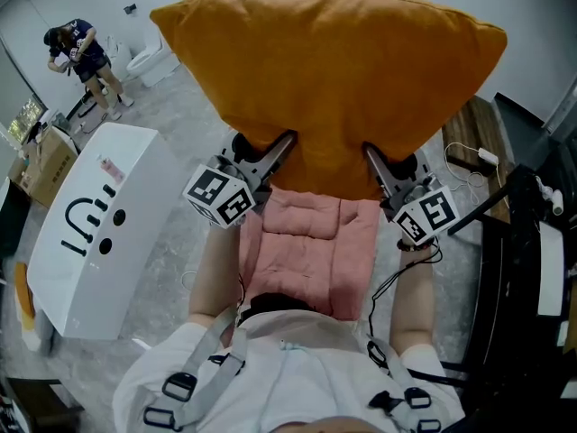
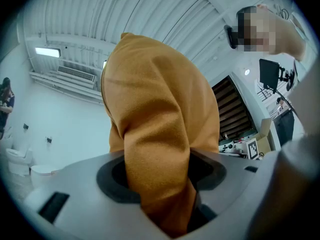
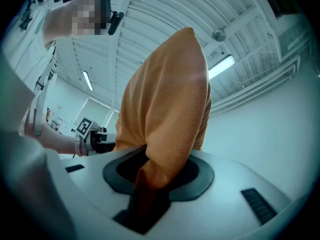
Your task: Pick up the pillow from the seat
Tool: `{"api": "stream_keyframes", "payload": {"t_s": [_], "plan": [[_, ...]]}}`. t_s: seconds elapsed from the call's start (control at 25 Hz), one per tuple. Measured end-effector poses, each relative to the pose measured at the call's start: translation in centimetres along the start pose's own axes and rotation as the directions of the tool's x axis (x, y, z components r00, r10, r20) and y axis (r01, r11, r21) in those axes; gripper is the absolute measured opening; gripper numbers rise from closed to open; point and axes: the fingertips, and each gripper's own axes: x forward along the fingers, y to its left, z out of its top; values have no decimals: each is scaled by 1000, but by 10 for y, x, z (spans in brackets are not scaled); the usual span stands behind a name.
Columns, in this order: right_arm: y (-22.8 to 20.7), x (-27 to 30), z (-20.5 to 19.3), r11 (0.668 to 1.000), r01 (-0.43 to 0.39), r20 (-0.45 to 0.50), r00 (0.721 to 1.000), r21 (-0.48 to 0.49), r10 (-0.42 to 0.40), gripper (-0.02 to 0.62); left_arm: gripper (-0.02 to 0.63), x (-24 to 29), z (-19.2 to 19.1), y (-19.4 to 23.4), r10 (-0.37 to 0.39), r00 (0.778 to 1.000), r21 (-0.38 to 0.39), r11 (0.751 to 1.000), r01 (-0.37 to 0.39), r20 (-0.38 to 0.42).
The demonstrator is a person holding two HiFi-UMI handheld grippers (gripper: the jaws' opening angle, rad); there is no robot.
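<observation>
Holding one orange pillow [image 1: 334, 70], left claw [image 1: 287, 142] and right claw [image 1: 370, 153] each clamp its edge above seemingly one pink seat [image 1: 306, 242].

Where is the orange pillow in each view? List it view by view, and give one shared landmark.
Head view: the pillow fills the upper centre, above the pink cushion.
Left gripper view: centre, rising from between the jaws, which are clamped on it.
Right gripper view: centre, likewise clamped between the jaws.
Shared landmark: the left marker cube, left of the pillow in the head view and the right gripper view.
</observation>
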Motion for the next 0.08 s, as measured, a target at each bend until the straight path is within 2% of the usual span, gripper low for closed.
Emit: {"api": "stream_keyframes", "payload": {"t_s": [0.08], "plan": [[-1, 2, 1, 1000, -4, 4, 1000, 0, 4, 140, 264, 1, 2, 2, 1, 1000, 3, 1000, -1, 0]]}}
